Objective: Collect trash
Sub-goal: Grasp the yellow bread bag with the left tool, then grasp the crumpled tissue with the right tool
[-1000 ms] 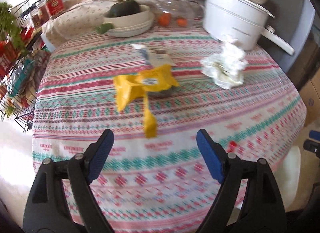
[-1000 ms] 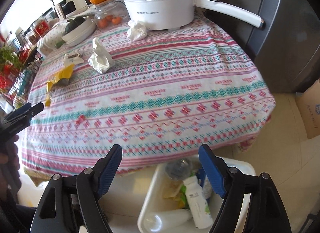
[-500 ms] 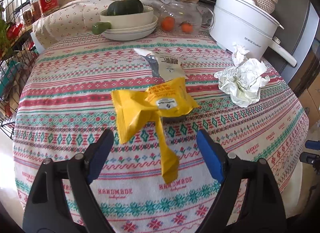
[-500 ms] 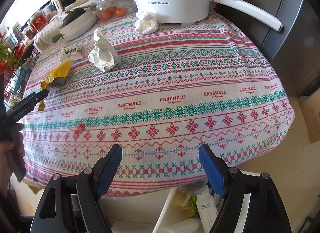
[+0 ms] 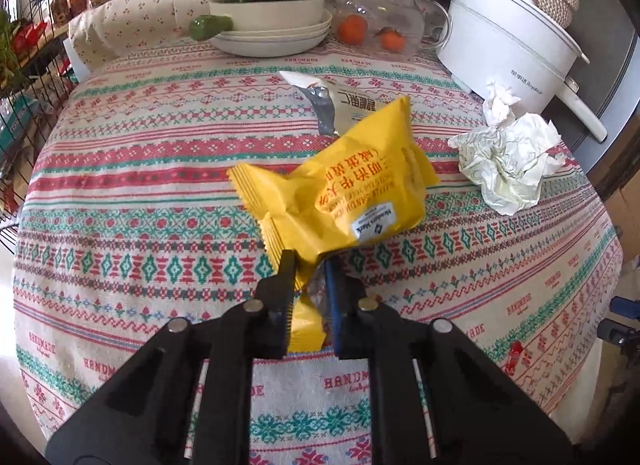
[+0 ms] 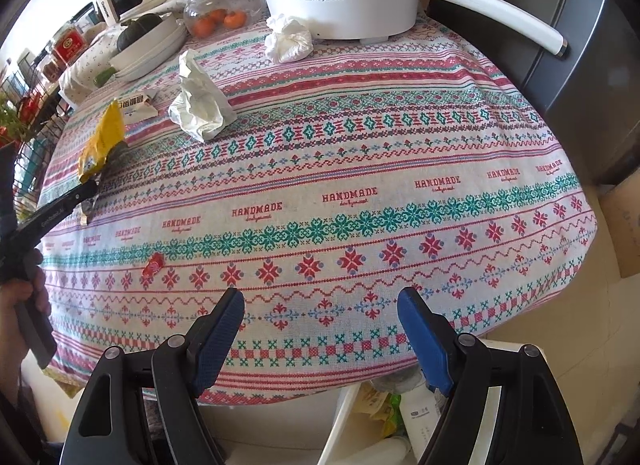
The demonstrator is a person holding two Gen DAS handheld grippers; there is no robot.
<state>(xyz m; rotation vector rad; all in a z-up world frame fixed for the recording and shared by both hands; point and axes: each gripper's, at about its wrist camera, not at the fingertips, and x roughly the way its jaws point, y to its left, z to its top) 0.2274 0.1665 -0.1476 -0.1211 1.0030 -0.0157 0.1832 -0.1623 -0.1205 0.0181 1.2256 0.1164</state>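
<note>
The left gripper (image 5: 309, 265) has just been closing and now pinches the near tail of the yellow snack wrapper (image 5: 340, 201), its pads pressed on the foil from both sides. The body of the wrapper tilts up off the patterned tablecloth (image 5: 140, 193), toward the far side. Just behind it lies a silver-and-white packet (image 5: 340, 103). To the right, well apart, a crumpled paper (image 5: 508, 161) rests on the cloth near the white electric pot (image 5: 508, 45). The right gripper (image 6: 320, 329) hovers over the near table edge with its jaws spread wide and nothing between them. Below that edge stands a white bin (image 6: 340, 417) holding bottles and wrappers. A small red scrap (image 6: 153, 264) lies on the cloth.
</note>
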